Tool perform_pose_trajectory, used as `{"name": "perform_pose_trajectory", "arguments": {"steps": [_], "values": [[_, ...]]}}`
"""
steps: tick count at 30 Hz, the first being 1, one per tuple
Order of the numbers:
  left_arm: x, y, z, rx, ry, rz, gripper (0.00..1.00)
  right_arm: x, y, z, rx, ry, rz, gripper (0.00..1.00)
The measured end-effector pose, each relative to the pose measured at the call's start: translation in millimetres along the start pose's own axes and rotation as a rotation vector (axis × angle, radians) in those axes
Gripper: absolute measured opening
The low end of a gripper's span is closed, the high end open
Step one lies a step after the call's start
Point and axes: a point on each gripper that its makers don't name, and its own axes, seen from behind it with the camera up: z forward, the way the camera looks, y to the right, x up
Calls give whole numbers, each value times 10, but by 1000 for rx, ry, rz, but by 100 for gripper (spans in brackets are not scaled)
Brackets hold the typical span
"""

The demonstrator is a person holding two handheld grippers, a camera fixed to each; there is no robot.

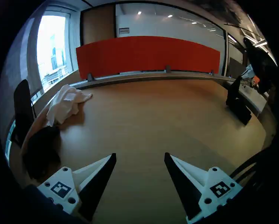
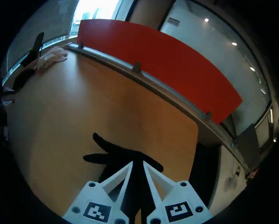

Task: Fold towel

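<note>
While the towel (image 1: 66, 102) sits in a crumpled white heap way over at the far left corner of the tabletop (image 1: 150, 112), both claws are off doing their own thing elsewhere. Left claw (image 1: 139, 158) hangs over bare wood with its fingers spread wide, and the towel is well apart from it, up and to the left near the window (image 1: 53, 56). The towel's just a loose unfolded bunch, with one flap pointing toward the red divider (image 1: 147, 56) that runs along the back edge. A black chair (image 1: 22, 106) stands just past that corner. A dark lump (image 1: 42, 149) sits at the tabletop's edge in front of the towel, can't tell what it is. Right claw (image 2: 138, 163) is a different story: fingers pulled in narrow with only a slim gap between them. The tips are right over a black floppy thing (image 2: 106, 149) lying on the wood, which looks kind of like a glove. Honestly can't tell whether the fingers are pinching it or just hovering above it. From the right gripper view the towel (image 2: 52, 56) is a small pale blob at the far corner, well apart from that claw too.
</note>
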Motion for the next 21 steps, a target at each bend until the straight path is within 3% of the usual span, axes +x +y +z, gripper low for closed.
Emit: {"name": "perform_pose_trajectory", "arguments": {"steps": [21], "values": [[-13, -31, -75, -21, 6, 13, 96, -817, -195, -294, -25, -78, 74, 4]]}}
